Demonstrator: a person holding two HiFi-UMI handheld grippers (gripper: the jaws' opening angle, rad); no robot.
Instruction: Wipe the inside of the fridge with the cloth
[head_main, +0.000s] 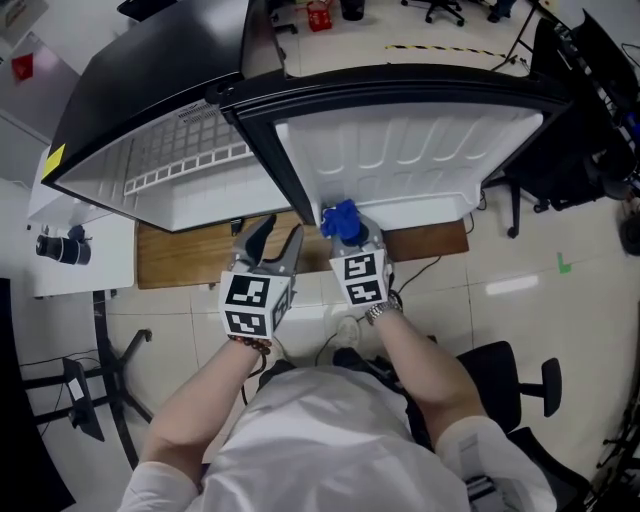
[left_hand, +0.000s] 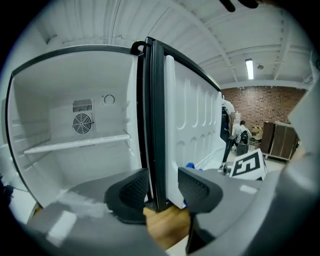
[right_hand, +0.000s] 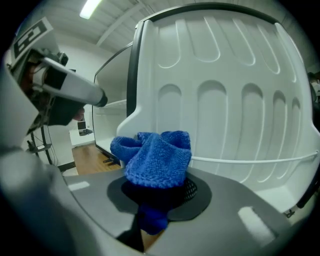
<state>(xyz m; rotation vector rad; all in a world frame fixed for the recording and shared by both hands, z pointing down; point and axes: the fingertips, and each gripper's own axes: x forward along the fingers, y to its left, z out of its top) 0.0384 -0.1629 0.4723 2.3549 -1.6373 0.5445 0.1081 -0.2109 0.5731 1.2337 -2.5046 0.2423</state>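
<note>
The small fridge (head_main: 150, 90) stands with its door (head_main: 410, 150) swung wide, the white inner lining facing me. My left gripper (head_main: 282, 230) is at the door's black free edge (left_hand: 156, 150). That edge lines up with the gap between the open jaws (left_hand: 164, 187), and the pads do not press on it. Past it I see the white fridge interior with a shelf (left_hand: 75, 143) and a round fan grille (left_hand: 82, 123). My right gripper (head_main: 350, 238) is shut on a bunched blue knitted cloth (right_hand: 157, 157), held just in front of the door's lower inner panel (right_hand: 235, 115).
The fridge sits on a low wooden board (head_main: 190, 255) over a tiled floor. A white table (head_main: 85, 270) carrying a black device is at the left. A black office chair (head_main: 510, 370) is behind me to the right. People stand far off (left_hand: 240, 135).
</note>
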